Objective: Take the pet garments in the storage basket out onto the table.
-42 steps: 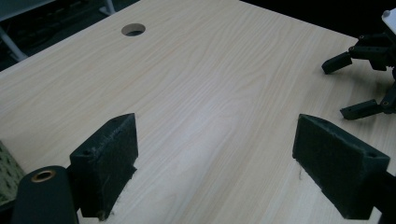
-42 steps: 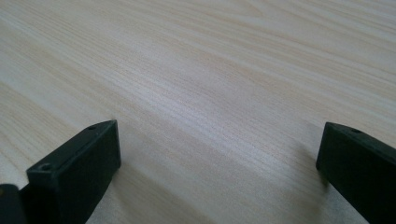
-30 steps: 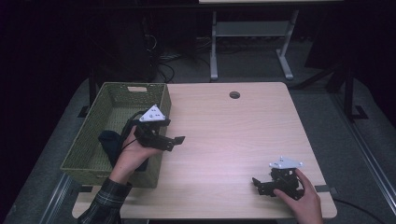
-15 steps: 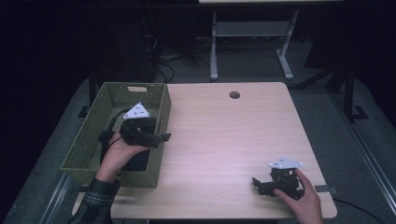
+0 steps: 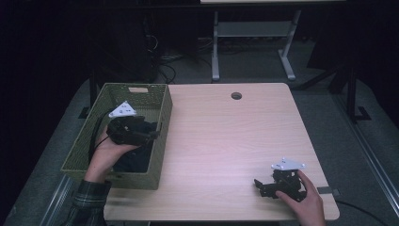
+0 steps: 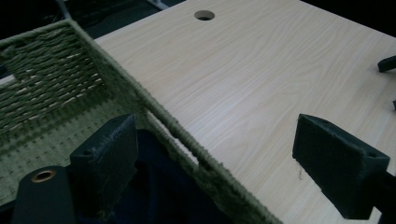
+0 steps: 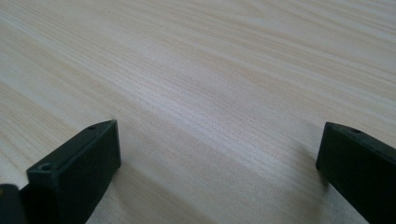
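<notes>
We hold our left gripper (image 5: 151, 133), jaws apart, over the green woven rectangular basket (image 5: 159, 136) containing dark cloth (image 6: 154, 196); our right gripper (image 5: 259, 186), well right of it, rests spread wide.

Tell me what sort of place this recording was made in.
Probably a lab or office workroom set up for recording. A plain wooden desk with a cable hole stands on grey carpet, cables lie on the floor behind it, and a second desk's metal frame stands beyond.
</notes>
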Action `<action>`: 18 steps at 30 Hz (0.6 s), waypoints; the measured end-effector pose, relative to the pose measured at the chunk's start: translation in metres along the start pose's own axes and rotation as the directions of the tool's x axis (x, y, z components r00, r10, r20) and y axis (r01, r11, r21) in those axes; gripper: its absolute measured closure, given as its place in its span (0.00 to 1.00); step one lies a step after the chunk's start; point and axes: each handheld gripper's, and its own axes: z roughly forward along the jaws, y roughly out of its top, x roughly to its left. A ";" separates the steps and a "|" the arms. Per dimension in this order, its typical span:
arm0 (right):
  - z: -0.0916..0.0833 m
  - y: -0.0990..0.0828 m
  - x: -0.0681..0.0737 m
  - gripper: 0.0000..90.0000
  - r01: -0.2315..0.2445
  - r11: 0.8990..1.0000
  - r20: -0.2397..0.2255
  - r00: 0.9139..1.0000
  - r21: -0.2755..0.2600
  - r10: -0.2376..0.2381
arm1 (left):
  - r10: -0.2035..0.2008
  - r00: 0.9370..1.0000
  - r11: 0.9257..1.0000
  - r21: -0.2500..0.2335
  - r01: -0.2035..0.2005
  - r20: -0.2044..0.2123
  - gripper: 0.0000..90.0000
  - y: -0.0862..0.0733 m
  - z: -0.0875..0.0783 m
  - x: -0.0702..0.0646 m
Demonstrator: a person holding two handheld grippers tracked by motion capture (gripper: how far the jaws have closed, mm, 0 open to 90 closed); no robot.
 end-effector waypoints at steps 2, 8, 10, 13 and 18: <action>0.000 0.000 0.000 0.00 0.000 1.000 0.000 1.000 0.000 0.000 | -0.008 1.000 1.000 0.000 0.008 -0.011 0.15 -0.002 -0.003 0.004; 0.000 0.000 0.000 0.00 0.001 1.000 0.000 1.000 0.000 -0.001 | -0.022 0.999 1.000 0.014 0.022 -0.039 0.15 -0.008 -0.012 0.015; 0.000 0.000 0.000 0.00 0.001 1.000 0.000 1.000 -0.001 -0.001 | -0.037 0.998 0.999 0.010 0.037 -0.048 0.15 -0.010 -0.013 0.018; 0.000 0.000 0.000 0.00 -0.001 1.000 0.000 1.000 0.000 0.001 | -0.041 0.997 0.999 0.018 0.042 -0.063 0.15 -0.014 -0.016 0.024; 0.000 0.000 0.000 0.00 0.000 1.000 0.000 1.000 0.000 0.000 | -0.053 0.995 0.997 0.046 0.057 -0.087 0.15 -0.021 -0.017 0.033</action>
